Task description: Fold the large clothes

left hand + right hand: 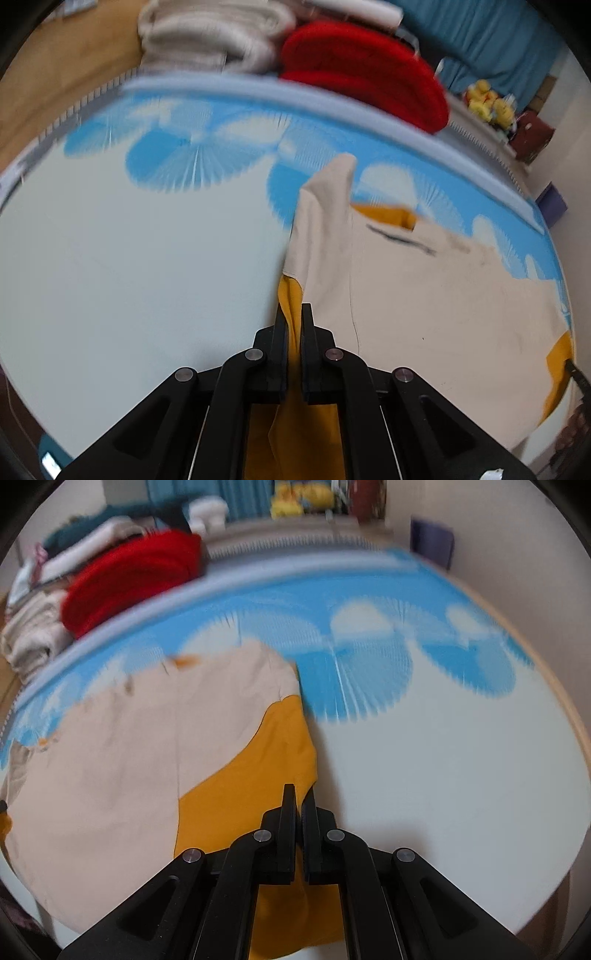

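A large cream and mustard-yellow garment (424,295) lies spread on a pale sheet with a blue fan print (129,266). In the left wrist view my left gripper (294,314) is shut on the garment's yellow edge, which rises between the black fingers (281,332). The cream cloth stretches away to the right. In the right wrist view the same garment (110,775) lies to the left, and my right gripper (299,794) is shut on its yellow corner (273,760). Both pinched edges are lifted off the sheet.
Folded red cloth (365,74) and whitish cloth (210,37) are stacked beyond the sheet's far edge. Yellow plush toys (487,99) and a blue curtain (491,40) stand farther back. A purple box (432,541) sits by the wall. Bare sheet (443,768) lies right of the garment.
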A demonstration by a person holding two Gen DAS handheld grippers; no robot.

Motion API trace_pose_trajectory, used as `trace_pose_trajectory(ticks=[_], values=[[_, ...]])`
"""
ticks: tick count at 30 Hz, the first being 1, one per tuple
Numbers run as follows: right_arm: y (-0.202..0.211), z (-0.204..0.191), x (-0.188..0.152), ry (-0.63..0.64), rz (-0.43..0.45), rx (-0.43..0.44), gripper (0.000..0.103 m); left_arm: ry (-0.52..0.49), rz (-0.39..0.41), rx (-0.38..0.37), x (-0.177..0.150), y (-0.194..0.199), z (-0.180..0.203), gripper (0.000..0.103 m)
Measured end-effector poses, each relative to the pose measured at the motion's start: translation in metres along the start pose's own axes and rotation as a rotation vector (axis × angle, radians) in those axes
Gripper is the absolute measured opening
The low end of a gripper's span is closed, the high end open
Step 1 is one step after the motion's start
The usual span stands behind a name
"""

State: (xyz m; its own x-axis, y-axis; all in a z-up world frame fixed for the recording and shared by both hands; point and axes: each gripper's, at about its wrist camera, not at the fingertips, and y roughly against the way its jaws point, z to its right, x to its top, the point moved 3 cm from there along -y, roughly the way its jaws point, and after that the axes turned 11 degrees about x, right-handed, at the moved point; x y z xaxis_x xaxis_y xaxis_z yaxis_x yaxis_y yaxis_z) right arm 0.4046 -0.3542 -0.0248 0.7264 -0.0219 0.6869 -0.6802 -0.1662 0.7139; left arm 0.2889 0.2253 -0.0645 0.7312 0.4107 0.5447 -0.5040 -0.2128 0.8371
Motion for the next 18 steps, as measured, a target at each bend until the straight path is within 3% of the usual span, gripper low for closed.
trace_pose_trajectory(ticks=[5,8,9,10,11,12,14,15,18], values=[[0.008,-0.009,0.027,-0.026,0.160,-0.015,0.002,0.034,0.153,0.002,0.024,0.007,0.013,0.003],[-0.010,-0.011,0.038,-0.015,0.175,-0.025,0.002,0.052,0.136,0.037,0.034,-0.016,0.017,0.014],[-0.020,-0.011,0.040,-0.014,0.158,-0.039,0.002,0.054,0.066,0.048,0.034,-0.036,0.018,0.019],[-0.033,-0.008,0.040,-0.022,0.125,-0.056,0.003,0.053,0.001,0.052,0.032,-0.049,0.019,0.032],[-0.055,-0.001,0.035,-0.052,0.045,-0.073,0.006,0.048,-0.115,0.066,0.024,-0.070,0.017,0.036],[-0.074,0.008,0.028,-0.091,-0.037,-0.073,0.012,0.047,-0.169,0.078,0.019,-0.078,0.015,0.033],[-0.108,0.025,0.004,-0.163,-0.231,-0.077,0.014,0.058,-0.189,0.096,0.013,-0.077,0.009,0.030],[-0.115,0.031,-0.004,-0.193,-0.277,-0.066,0.015,0.052,-0.181,0.073,0.013,-0.071,0.007,0.030],[-0.108,0.033,-0.002,-0.192,-0.260,-0.047,0.016,-0.019,-0.204,-0.065,0.005,-0.056,0.016,0.030]])
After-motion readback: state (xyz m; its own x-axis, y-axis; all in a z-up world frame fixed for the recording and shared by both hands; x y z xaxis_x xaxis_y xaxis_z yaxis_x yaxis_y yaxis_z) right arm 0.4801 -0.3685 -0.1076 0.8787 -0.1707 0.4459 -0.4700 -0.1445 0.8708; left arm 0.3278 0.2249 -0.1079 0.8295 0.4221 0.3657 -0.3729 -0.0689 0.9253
